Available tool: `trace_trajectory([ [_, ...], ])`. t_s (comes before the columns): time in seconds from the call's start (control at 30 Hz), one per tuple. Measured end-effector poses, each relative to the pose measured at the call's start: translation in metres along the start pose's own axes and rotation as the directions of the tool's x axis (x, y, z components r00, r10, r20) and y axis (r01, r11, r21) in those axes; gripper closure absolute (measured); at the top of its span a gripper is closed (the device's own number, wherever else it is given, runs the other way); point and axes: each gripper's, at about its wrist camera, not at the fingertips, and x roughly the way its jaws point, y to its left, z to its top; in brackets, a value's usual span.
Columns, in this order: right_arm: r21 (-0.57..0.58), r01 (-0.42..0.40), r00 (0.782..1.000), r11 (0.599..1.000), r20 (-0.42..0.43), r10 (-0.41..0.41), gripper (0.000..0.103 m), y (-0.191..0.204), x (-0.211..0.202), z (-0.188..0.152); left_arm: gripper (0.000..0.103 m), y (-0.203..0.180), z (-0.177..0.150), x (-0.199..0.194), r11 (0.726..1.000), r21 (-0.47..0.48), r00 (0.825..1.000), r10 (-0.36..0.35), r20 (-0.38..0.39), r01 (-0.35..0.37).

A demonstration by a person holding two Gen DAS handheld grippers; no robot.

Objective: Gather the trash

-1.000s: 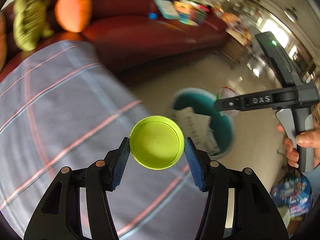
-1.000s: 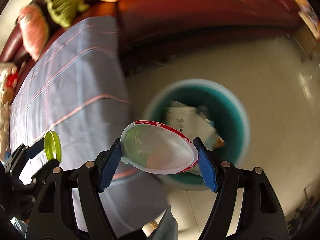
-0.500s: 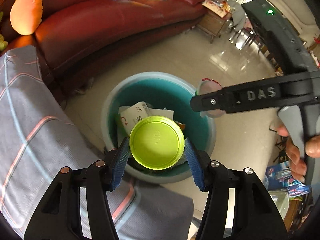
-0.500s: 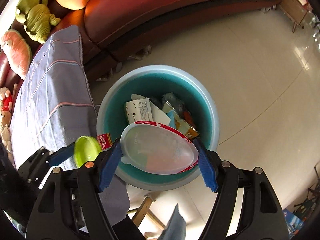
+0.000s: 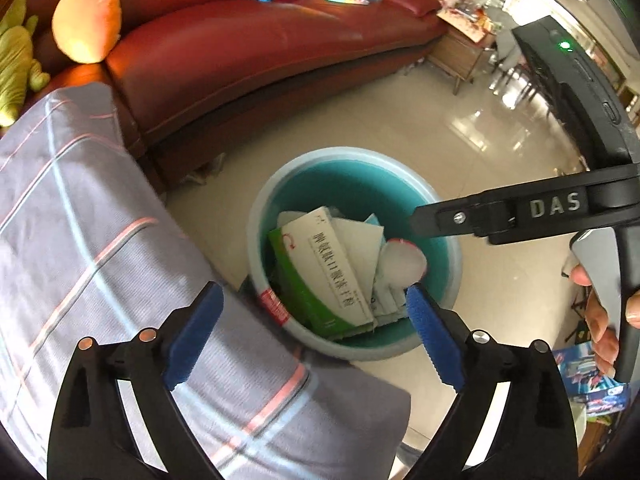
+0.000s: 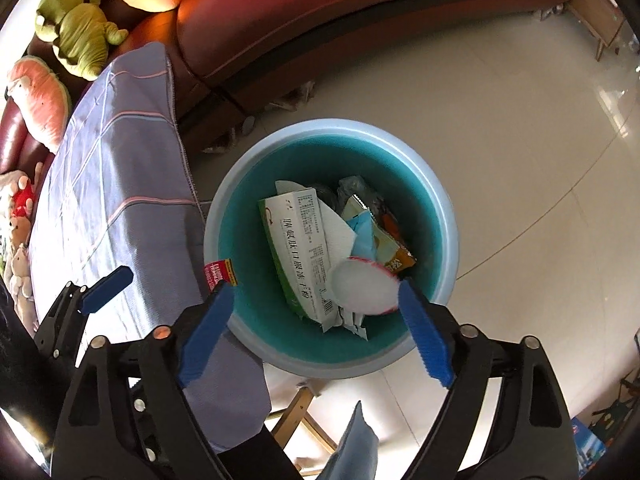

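Observation:
A teal trash bin [image 5: 444,320] [image 6: 248,208] stands on the floor beside the cloth-covered table. It holds a green-and-white box [image 5: 328,276] [image 6: 296,248], paper, wrappers and a clear red-rimmed lid [image 5: 402,262] [image 6: 364,284] lying on the pile. My left gripper [image 5: 314,336] is open and empty above the bin's near rim. My right gripper [image 6: 314,328] is open and empty over the bin; it also shows in the left wrist view [image 5: 424,216]. The green lid is not visible.
A grey striped cloth [image 5: 80,220] [image 6: 116,184] covers the table left of the bin. A red sofa [image 5: 248,44] [image 6: 360,12] with plush toys [image 6: 80,36] curves behind. Glossy tile floor [image 6: 520,120] surrounds the bin. A wooden stool leg [image 6: 296,408] stands below.
Both grippers have opened. The green lid left my left gripper and the clear red-rimmed lid left my right gripper; the clear lid now lies in the bin.

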Motion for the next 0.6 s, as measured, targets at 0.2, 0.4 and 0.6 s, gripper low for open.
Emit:
trace_trajectory([
  [0.2, -0.054, 0.016, 1.000, 0.998, 0.021, -0.015, 0.012, 0.013, -0.014, -0.018, 0.004, 0.007, -0.018, -0.033, 0.997, -0.037, 0.997, 0.076, 0.030, -0.075],
  [0.4, -0.149, 0.079, 0.996, 0.986, 0.054, -0.071, 0.010, 0.032, -0.028, -0.045, 0.004, 0.017, -0.037, -0.054, 0.990, -0.099, 0.994, 0.107, 0.025, -0.104],
  [0.6, -0.236, 0.158, 0.985, 0.959, 0.105, -0.136, 0.007, 0.049, -0.043, -0.077, 0.004, 0.023, -0.058, -0.071, 0.980, -0.150, 0.990, 0.138, 0.024, -0.133],
])
